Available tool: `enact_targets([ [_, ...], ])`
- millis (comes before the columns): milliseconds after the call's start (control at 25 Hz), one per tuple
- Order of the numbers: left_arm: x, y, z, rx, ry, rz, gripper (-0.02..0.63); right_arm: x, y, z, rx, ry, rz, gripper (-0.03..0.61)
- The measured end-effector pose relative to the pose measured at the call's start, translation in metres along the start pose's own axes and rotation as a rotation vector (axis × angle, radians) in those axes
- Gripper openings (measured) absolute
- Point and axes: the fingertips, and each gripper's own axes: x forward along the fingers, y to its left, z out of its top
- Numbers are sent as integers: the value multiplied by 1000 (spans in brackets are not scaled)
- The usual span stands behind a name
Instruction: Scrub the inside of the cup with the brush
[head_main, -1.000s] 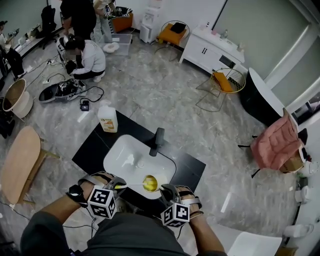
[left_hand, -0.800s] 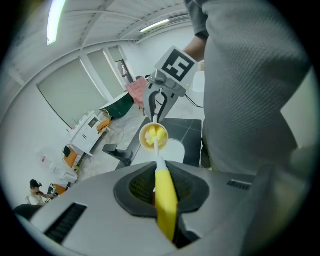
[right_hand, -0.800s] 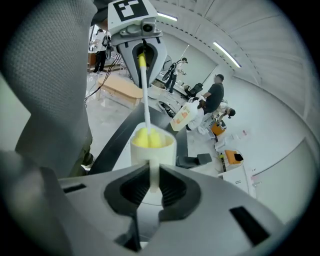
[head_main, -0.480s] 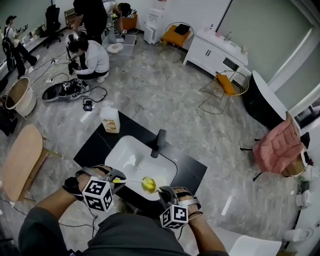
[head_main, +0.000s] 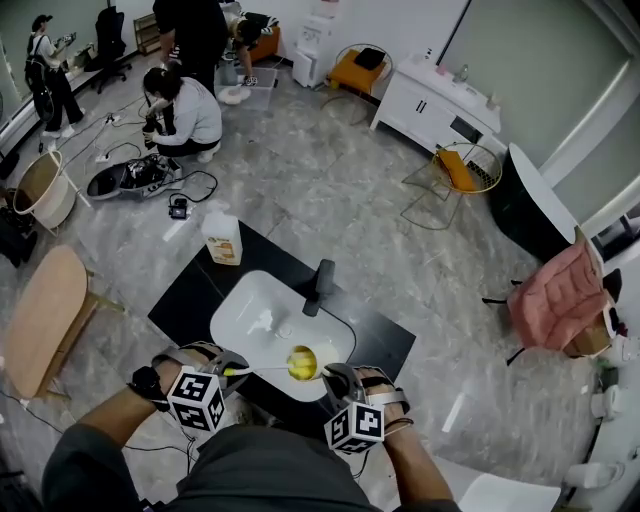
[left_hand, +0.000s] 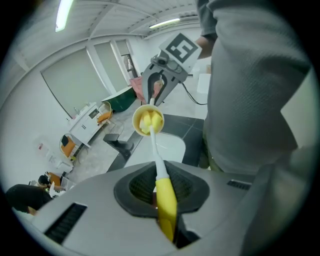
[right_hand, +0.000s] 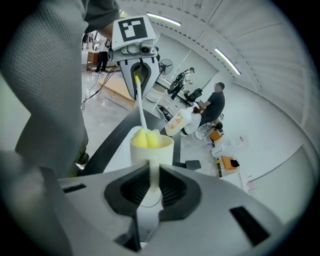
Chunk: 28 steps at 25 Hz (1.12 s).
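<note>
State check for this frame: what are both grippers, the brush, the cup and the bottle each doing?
Left gripper: shut on the brush handle.
Right gripper: shut on the cup.
Brush: yellow head inside the cup.
Cup: held in the air over the near edge of the sink.
Bottle: upright on the counter, beside the sink.

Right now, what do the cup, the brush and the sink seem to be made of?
Cup: probably plastic, matte cream, thin even wall.
Brush: smooth yellow-and-white plastic handle; head looks like soft yellow sponge.
Sink: likely ceramic, white with a sheen.
</note>
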Motion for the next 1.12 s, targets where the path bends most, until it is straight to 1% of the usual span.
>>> enact_targets([
  [120, -5, -6, 5, 13, 2, 11, 32, 5, 10, -4, 1, 8, 41, 41],
  [200, -10, -2, 11, 14, -14, 6, 32, 9, 20, -5, -30, 22, 72, 41],
  [280, -15, 4, 19, 41, -20, -2, 31, 13, 30, -6, -69, 34, 96, 41],
  [400, -18, 18, 23, 103, -1, -10, 32, 13, 33, -6, -81, 32, 96, 41],
  [480, -19, 30, 22, 104, 2, -21, 32, 11, 29, -5, -71, 20, 87, 41],
  [560, -19, 41, 19, 77, -2, -44, 34, 7, 22, -4, -60, 9, 74, 41],
  [640, -16, 47, 15, 21, -18, -78, 34, 5, 14, -5, -43, 6, 61, 41],
  [760, -7, 44, 6, -68, -49, -111, 32, 5, 7, -9, -17, 9, 57, 41],
  [1000, 6, 28, -14, -182, -70, -125, 31, 11, 8, -23, 28, 22, 87, 41],
  [1120, 5, 25, -24, -254, -89, -114, 31, 17, 6, -26, 67, 20, 97, 41],
])
